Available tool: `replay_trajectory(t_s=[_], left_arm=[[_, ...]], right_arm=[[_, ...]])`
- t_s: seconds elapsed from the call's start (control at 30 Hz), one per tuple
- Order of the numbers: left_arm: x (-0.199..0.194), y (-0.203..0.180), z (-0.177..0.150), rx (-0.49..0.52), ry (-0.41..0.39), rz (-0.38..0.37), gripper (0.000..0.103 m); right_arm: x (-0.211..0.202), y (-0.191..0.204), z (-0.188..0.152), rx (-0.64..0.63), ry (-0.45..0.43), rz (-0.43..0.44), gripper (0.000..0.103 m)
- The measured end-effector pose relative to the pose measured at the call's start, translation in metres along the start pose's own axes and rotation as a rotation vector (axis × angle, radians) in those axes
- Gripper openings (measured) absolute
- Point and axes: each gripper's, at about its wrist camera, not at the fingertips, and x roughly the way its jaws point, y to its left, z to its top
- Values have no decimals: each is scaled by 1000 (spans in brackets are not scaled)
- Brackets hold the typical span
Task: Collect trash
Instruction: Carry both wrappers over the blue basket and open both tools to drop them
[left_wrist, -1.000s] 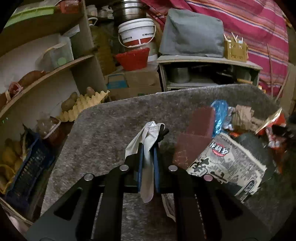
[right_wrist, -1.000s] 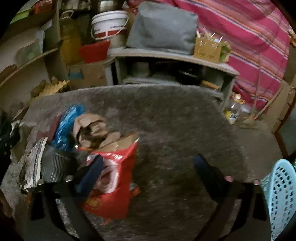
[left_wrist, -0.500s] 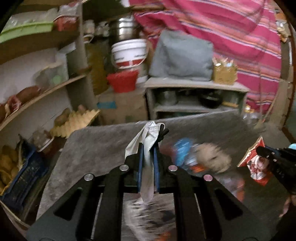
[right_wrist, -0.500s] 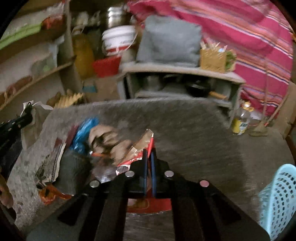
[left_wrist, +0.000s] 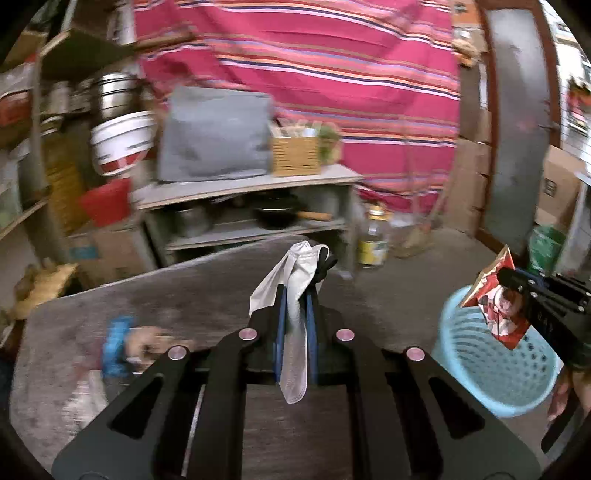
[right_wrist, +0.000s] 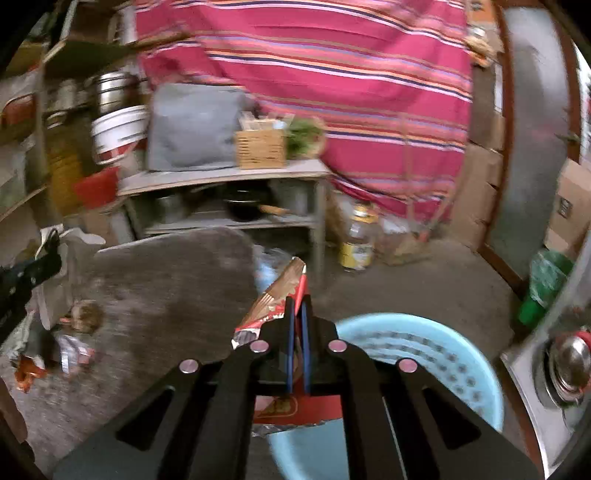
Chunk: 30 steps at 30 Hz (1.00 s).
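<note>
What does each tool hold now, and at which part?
Left tool: white face mask, pinched mid-length. Right tool: red snack wrapper, pinched near its middle.

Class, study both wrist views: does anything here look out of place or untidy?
Yes. Crumpled wrappers and scraps lie strewn over the grey carpeted tabletop, not in the light blue perforated plastic basket beside it. A plastic bottle with a yellow label stands on the bare floor.
</note>
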Motion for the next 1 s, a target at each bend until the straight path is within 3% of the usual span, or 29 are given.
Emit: replay_trajectory(t_s=[0.3, 0.57, 0.77, 0.87, 0.9, 1.0], left_arm=[[20, -124, -14, 81, 37, -191, 9], [39, -181, -25, 113, 83, -272, 9], [56, -206, -27, 146, 104, -300, 10], [59, -211, -26, 149, 116, -305, 18], [59, -211, -26, 152, 119, -301, 29], [56, -209, -26, 160, 108, -283, 47]], right_arm=[[7, -95, -19, 109, 42, -87, 4], [6, -140, -32, 180, 48, -115, 4], [5, -151, -37, 215, 51, -115, 3], [5, -154, -38, 224, 54, -108, 3], [6, -154, -38, 222, 56, -107, 3], [8, -152, -39, 218, 61, -106, 3]])
